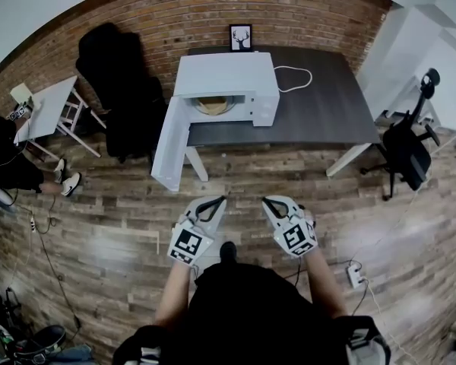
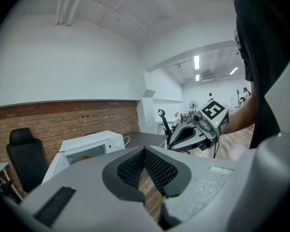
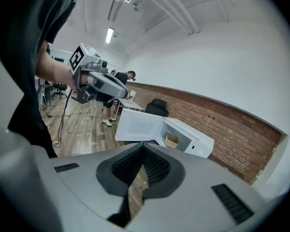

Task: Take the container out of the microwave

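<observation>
Brick wall (image 1: 182,14) behind, wood floor (image 1: 121,234) below. White microwave (image 1: 224,71) at the dark table's (image 1: 327,105) left end, door (image 1: 167,147) open, tan container (image 1: 214,106) inside. My left gripper (image 1: 212,202) and right gripper (image 1: 270,202) both pressed together, empty, over the floor short of the table.

Microwave (image 1: 224,78): white, door too. Container (image 1: 215,105): pale tan. Desk (image 1: 327,105): dark grey top, white legs. Wall (image 1: 175,14): red-brown brick. Floor (image 1: 129,219): mixed grey-brown planks. My left tongs (image 1: 217,200) and right tongs (image 1: 267,201): light grey, black gridded pads, black-and-white square markers.
</observation>
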